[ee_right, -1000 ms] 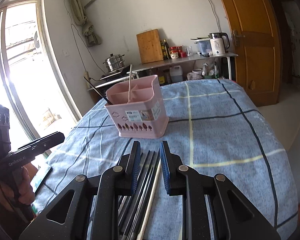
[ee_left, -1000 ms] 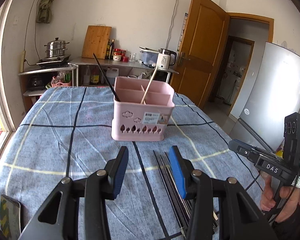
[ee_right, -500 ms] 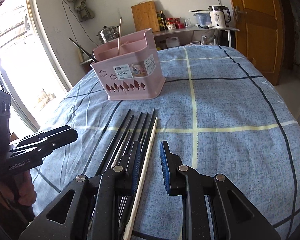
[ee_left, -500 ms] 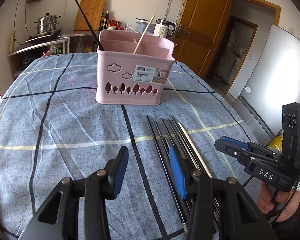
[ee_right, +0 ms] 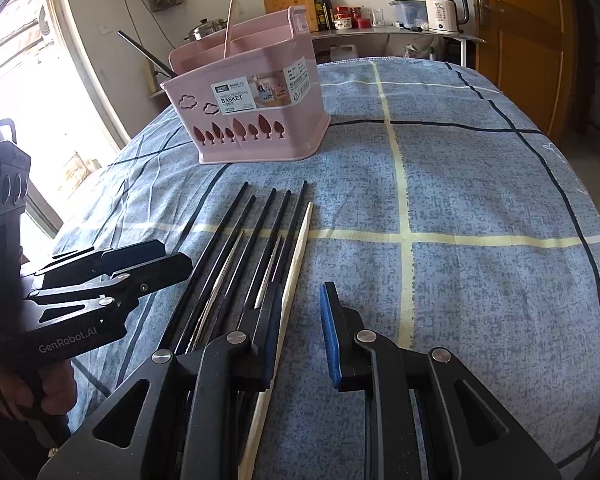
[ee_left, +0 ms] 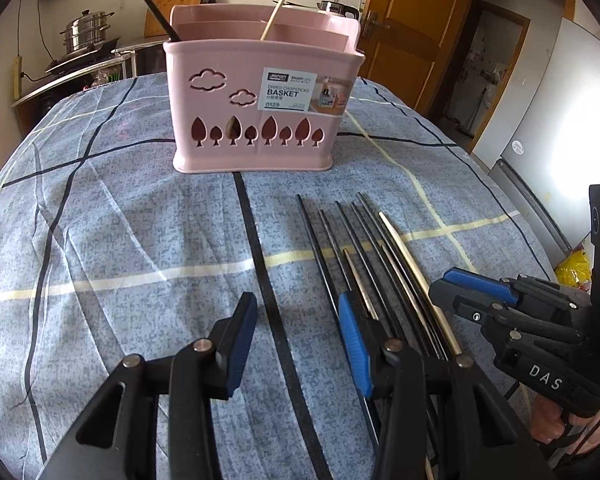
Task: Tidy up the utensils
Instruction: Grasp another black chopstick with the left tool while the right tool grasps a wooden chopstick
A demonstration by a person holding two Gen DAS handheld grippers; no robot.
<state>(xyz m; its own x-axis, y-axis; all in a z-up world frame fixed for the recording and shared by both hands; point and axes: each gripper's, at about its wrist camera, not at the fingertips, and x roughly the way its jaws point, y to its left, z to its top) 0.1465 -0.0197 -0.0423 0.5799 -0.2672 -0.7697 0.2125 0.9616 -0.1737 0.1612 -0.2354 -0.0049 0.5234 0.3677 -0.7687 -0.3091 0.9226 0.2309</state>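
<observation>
Both claws lowered (chopsticks (ee_right: 260,248) just beneath).

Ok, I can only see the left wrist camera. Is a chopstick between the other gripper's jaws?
Observer: Yes. In the right wrist view the pale wooden chopstick lies between the right gripper's jaws, close to one of them. The jaws stand open and are not pinching it.
Operator: Is there a window anywhere? I can't see one.
Observer: Yes, a big bright window is off to the left of the pink basket.
Operator: Does the basket have just the one sticker?
Observer: No, there is a second white sticker on its side wall, round the corner from the one you see.
</observation>
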